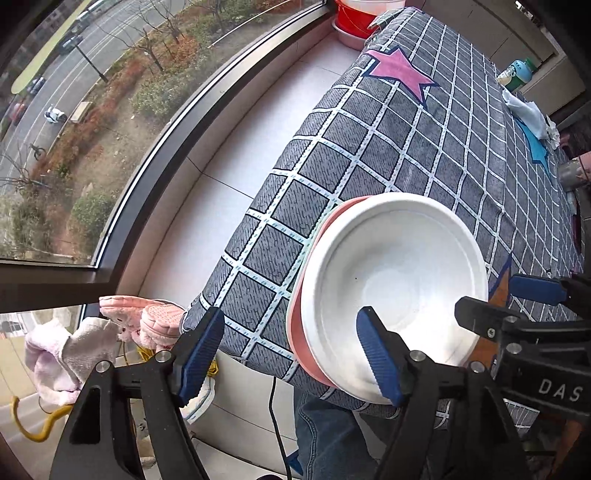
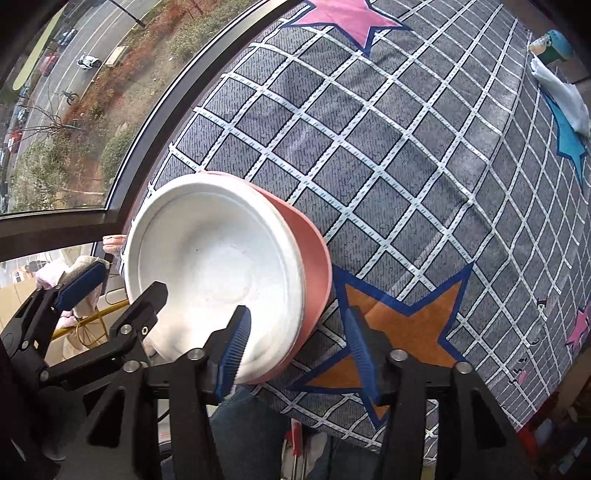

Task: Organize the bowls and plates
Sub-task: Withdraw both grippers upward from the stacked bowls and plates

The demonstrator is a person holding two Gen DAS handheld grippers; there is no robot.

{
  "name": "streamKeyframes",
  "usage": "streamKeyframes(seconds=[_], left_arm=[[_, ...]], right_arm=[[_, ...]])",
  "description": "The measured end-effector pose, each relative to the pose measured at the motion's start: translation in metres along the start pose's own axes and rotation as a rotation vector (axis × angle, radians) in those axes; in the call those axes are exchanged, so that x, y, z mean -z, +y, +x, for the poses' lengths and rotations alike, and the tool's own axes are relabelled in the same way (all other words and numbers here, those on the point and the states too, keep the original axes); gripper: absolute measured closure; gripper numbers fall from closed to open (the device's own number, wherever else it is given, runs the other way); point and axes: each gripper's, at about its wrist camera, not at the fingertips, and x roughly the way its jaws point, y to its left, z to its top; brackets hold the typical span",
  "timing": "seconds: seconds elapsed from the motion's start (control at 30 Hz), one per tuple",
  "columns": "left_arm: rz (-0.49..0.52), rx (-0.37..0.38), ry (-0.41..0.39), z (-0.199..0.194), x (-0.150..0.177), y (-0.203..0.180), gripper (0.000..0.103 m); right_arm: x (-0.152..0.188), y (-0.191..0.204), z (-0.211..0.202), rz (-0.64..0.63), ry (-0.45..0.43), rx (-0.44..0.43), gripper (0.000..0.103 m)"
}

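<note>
hidden stuff: the white bowl (image 1: pixel 391 291) sits nested inside a pink bowl (image 1: pixel 297 332), so only a strip of the pink one's outer wall shows. Can't tell if there's more stacked between them. Bottom of both views is mostly black gripper frame, so the table's near edge is cut off there.

left gripper (image 1: pixel 291 354): released, jaws spread wide. Its left finger hangs out past the table's near-left corner, over the floor; its right finger (image 1: pixel 376 354) is in front of the near rim of the white bowl. Whether it's actually touching the rim, honestly hard to say from this angle.

bowl stack: on the checked tablecloth (image 1: pixel 406 147), right at the near edge by the near-left corner, window side. An orange star (image 2: pixel 402 325) on the cloth is just beside it to the right.

right gripper (image 2: pixel 295 347): also open. From its own camera the left finger (image 2: pixel 236 350) overlaps the near rim of the white bowl (image 2: pixel 218 273), the right finger is over the orange star, and the pink bowl (image 2: pixel 314 280) wall falls between the two.

far end: a red and white tub (image 1: pixel 354 18) beyond the far-left corner is cut off by the frame; a crumpled white cloth (image 1: pixel 528 114) and a teal-capped bottle (image 1: pixel 517 74) sit near the far-right corner, small and blurry.
</note>
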Motion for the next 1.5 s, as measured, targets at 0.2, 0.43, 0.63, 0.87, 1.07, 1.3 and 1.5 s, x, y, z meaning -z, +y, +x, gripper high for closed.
streamKeyframes(seconds=[0.2,0.43,0.63,0.87,1.07,1.3,1.5], left_arm=[[0.037,0.000,-0.066,-0.024,0.001,0.001,0.000],[0.103,-0.010,-0.147,-0.047,0.005,-0.020,0.000],[0.176,-0.023,-0.168,-0.057,-0.002,-0.039,0.000],[0.184,-0.013,-0.168,-0.061,-0.009,-0.046,0.000],[0.196,-0.023,-0.157,-0.061,-0.010,-0.052,0.000],[0.229,-0.021,-0.147,-0.056,-0.014,-0.060,0.000],[0.274,-0.019,-0.117,-0.049,-0.020,-0.068,0.000]], right_arm=[[0.023,-0.022,-0.022,0.048,-0.080,-0.074,0.001],[0.050,-0.073,-0.082,0.030,-0.223,-0.003,0.001],[0.070,-0.092,-0.119,0.011,-0.253,0.003,0.001],[0.073,-0.103,-0.131,0.038,-0.263,-0.012,0.001],[0.074,-0.111,-0.134,0.046,-0.264,-0.012,0.001],[0.074,-0.116,-0.132,0.068,-0.255,-0.020,0.001],[0.076,-0.124,-0.130,0.111,-0.255,-0.029,0.001]])
